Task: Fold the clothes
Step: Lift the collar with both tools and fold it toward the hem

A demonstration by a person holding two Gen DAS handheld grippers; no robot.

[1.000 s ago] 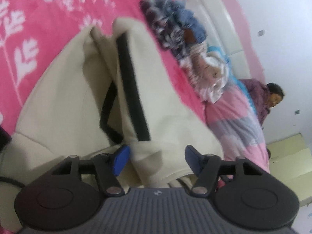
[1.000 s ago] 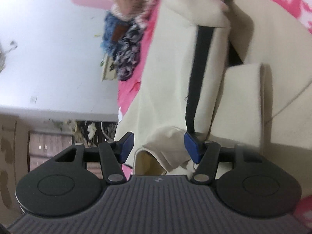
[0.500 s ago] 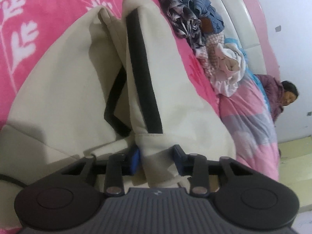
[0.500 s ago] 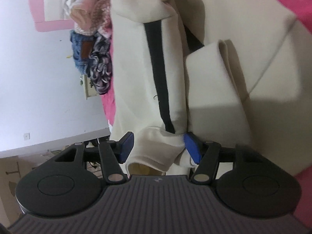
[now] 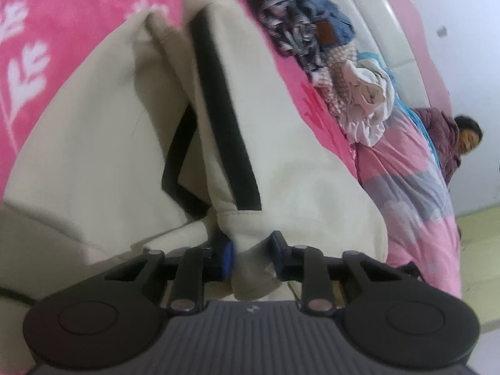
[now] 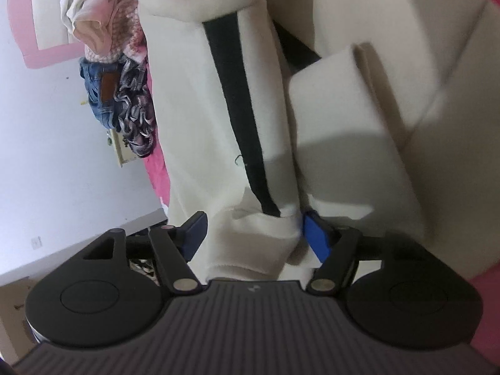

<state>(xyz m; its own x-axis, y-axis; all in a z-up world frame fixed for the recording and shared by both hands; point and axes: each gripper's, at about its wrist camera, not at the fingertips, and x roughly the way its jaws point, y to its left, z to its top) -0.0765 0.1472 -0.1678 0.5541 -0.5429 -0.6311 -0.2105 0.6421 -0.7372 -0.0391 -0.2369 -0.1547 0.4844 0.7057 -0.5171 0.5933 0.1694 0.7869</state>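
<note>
A cream garment [image 5: 93,156] with black side stripes [image 5: 225,118] lies folded over itself on a pink bedspread [image 5: 62,15]. My left gripper [image 5: 251,254] is closing; its blue pads pinch the hem of one striped cuff [image 5: 250,228]. In the right wrist view the same garment [image 6: 187,109] fills the picture. My right gripper [image 6: 254,234] is opening around the other striped cuff [image 6: 256,243]. The right pad rests against the cloth, and the left pad stands apart from it.
A heap of unfolded clothes [image 5: 306,31] lies at the bed's head, seen also as a pile [image 6: 115,72] in the right wrist view. A pink striped quilt [image 5: 406,193] covers the far side, and a person [image 5: 453,137] sits beyond it. The headboard [image 5: 375,15] is white and pink.
The left jaws have drawn in from wide apart and now pinch the cuff. The right gripper has rolled, and its jaws have spread a little around its cuff.
</note>
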